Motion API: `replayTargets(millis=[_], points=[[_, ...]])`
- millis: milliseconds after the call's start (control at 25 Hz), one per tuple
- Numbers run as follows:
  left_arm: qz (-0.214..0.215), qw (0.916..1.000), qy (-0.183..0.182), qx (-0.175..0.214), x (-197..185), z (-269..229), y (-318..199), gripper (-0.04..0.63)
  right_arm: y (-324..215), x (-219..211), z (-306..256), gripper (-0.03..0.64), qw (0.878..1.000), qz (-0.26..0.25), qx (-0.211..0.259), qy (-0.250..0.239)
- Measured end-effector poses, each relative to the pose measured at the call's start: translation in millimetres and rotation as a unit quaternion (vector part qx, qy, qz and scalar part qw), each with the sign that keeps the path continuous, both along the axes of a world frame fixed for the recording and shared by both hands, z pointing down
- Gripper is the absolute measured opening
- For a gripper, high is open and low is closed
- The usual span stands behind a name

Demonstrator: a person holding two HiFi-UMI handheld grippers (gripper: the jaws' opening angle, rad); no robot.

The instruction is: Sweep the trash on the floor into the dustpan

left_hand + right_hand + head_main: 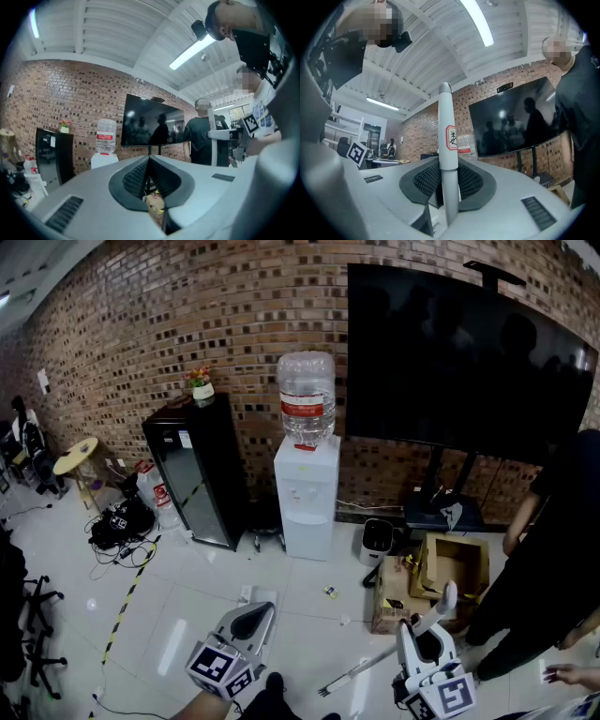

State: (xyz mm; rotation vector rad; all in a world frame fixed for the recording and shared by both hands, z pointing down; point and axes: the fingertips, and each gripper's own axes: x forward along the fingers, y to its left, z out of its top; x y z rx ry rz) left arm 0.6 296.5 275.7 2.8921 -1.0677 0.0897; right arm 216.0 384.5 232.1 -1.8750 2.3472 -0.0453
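Observation:
My right gripper point(429, 634) is shut on a white broom handle point(375, 662), which slants from beside the gripper down-left toward the floor. In the right gripper view the handle point(446, 140) stands upright between the jaws of this gripper point(449, 165) and carries a red-bordered label. At bottom centre, my left gripper point(255, 615) is held above the floor, jaws together and nothing held; its tips point(149, 160) meet in the left gripper view. Small bits of trash point(330, 592) lie on the white tiles ahead of the water dispenser. I cannot make out a dustpan.
A water dispenser point(306, 493) and a black cabinet point(199, 479) stand against the brick wall, with a large dark screen point(464, 362) at right. An open cardboard box point(455, 563) sits near its stand. A person in black point(553, 559) stands at right. Cables point(122, 540) lie at left.

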Motion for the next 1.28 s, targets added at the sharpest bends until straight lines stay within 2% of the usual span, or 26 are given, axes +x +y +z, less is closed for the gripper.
replayTargets(millis=[200, 560, 760, 880, 1080, 1280], points=[[-0.019, 0.9991, 0.036, -0.015, 0, 8, -38, 0.006, -33, 16, -4, 0.1, 1.0, 0.012, 0.01, 0.009], [-0.009, 0.9991, 0.037, -0.02, -29, 18, -120, 0.006, -97, 9, 2, 0.1, 0.999, 0.042, 0.01, 0.012], [0.033, 0.9984, 0.045, -0.01, -44, 14, -164, 0.006, -145, -7, 2, 0.098, 0.998, 0.053, 0.009, 0.02], [0.033, 0.9983, 0.047, -0.006, -58, 17, -196, 0.006, -176, -15, -3, 0.098, 0.997, 0.067, 0.027, 0.023], [0.038, 0.9974, 0.057, -0.02, -81, 26, -258, 0.006, -233, -20, 4, 0.098, 0.995, 0.099, 0.028, 0.015], [0.057, 0.9962, 0.059, -0.03, -90, 32, -292, 0.006, -273, -24, 5, 0.098, 0.994, 0.105, 0.032, 0.025]])
